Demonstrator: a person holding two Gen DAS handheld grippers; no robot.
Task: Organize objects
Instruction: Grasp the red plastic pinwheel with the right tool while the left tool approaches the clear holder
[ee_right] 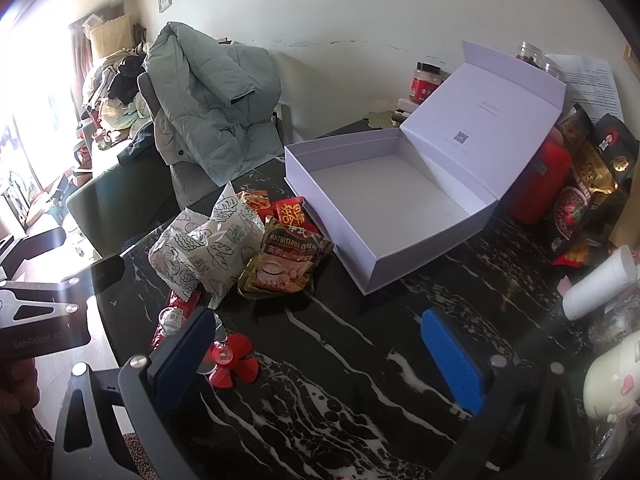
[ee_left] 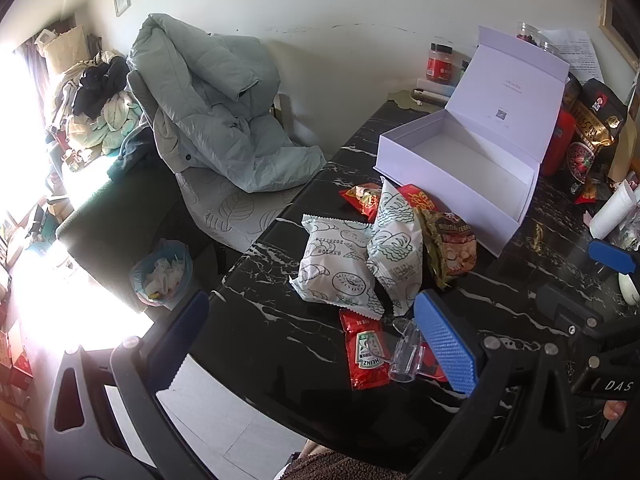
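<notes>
Nearby, one open white box (ee_right: pixel 400 208), two bread packets (ee_left: pixel 352 260), one ketchup sachet (ee_left: pixel 366 354).

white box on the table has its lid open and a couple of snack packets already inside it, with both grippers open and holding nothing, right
Not quite. The white box has its lid open, but it is empty, as the right wrist view shows; the snack packets lie on the table beside it. The left gripper and right gripper are open and holding nothing.
</notes>
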